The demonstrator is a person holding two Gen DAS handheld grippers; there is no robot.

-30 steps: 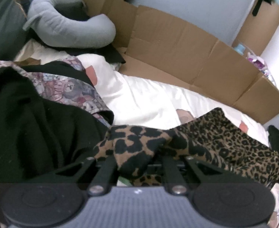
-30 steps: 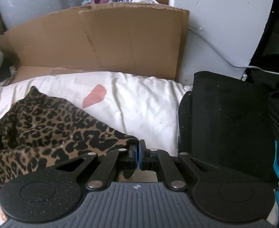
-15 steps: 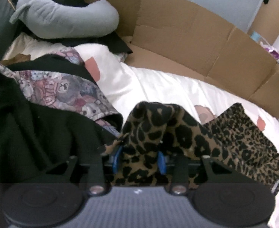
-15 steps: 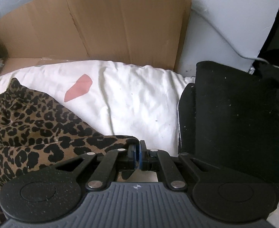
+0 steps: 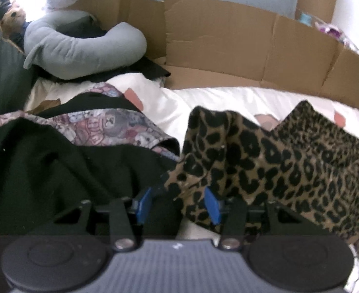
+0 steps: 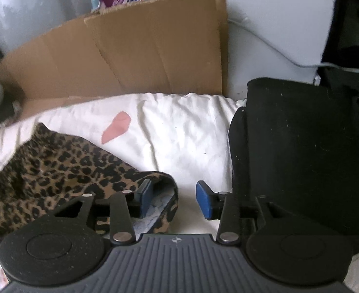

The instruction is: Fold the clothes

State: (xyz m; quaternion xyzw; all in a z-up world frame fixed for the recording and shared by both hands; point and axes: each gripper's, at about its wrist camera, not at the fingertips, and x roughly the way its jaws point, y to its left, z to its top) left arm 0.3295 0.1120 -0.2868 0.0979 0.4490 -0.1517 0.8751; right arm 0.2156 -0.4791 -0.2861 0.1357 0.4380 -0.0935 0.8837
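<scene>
A leopard-print garment [image 5: 277, 161] lies crumpled on the white bed cover [image 5: 203, 100]. In the left wrist view one corner of it stands bunched up between the blue pads and hangs over the right pad [image 5: 212, 207]. My left gripper [image 5: 178, 205] is opening, and its pads do not press the cloth. In the right wrist view the garment [image 6: 57, 166] spreads to the left, with its hem curling loosely between the pads. My right gripper [image 6: 174, 197] is opening too, and the hem rests against the left pad [image 6: 145, 195] without being pinched.
A black garment [image 5: 33, 166] and a bear-print cloth [image 5: 106, 127] are heaped to the left. Behind them lies a grey curved pillow [image 5: 81, 48]. Cardboard sheets [image 6: 130, 56] stand along the far edge of the bed. On the right sits a folded black garment [image 6: 301, 146].
Both grippers were shut on the leopard garment and have spread their jaws, letting go of it. The cloth has slackened and settled; the right hem now lies loose between the pads.
</scene>
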